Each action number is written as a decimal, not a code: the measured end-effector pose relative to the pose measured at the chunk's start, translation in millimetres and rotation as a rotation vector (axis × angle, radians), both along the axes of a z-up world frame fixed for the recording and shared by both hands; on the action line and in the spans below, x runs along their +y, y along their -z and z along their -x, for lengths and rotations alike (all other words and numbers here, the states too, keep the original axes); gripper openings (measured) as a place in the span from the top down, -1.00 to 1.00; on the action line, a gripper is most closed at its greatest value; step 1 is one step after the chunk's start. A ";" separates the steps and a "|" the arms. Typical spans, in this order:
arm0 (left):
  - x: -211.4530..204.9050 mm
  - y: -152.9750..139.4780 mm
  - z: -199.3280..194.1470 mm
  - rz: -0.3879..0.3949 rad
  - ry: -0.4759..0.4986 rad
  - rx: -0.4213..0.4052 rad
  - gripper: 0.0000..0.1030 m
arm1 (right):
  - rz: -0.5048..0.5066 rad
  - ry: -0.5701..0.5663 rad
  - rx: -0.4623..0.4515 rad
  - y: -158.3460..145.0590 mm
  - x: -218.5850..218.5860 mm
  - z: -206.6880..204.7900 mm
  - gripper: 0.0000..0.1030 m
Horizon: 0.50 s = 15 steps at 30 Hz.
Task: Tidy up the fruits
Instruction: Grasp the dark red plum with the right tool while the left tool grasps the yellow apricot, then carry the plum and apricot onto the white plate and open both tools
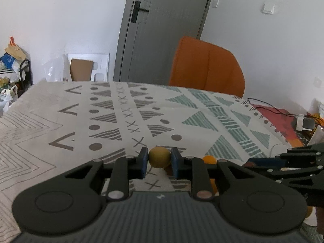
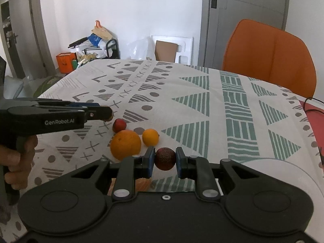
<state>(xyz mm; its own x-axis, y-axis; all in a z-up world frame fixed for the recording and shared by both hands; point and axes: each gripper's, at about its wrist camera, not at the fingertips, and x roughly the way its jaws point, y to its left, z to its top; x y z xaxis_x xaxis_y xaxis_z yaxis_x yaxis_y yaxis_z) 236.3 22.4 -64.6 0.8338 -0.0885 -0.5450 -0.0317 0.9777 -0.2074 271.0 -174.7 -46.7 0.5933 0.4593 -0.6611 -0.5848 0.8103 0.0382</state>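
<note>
A small yellow-brown fruit point(image 1: 159, 157) is pinched between the blue pads of the left gripper point(image 1: 159, 160) above the patterned tablecloth point(image 1: 60, 121); the fruit is round, so no long axis or pointing direction can be told. A dark red speckled fruit point(image 2: 165, 159), also round, is clamped between the pads of the right gripper point(image 2: 165, 160) near the near edge of the cloth. On the cloth just beyond, a large orange point(image 2: 125, 144) and a small orange point(image 2: 150, 136) are seen side by side, a red fruit point(image 2: 119, 125) just behind them, the left gripper's tip close above it.
</note>
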 end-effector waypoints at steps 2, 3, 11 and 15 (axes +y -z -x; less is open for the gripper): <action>-3.0 -6.1 6.4 -0.004 0.000 -0.016 0.56 | -0.010 0.012 -0.007 -2.8 -4.7 5.4 0.61; -5.0 -9.5 10.0 -0.006 0.001 -0.026 0.56 | -0.017 0.023 -0.011 -4.6 -7.2 8.4 0.61; -26.0 -26.9 31.5 -0.008 0.043 -0.075 0.56 | -0.092 0.138 -0.055 -15.1 -31.6 32.3 0.61; -40.4 -31.7 33.8 -0.030 0.075 -0.080 0.56 | -0.147 0.196 -0.067 -15.7 -48.6 42.5 0.61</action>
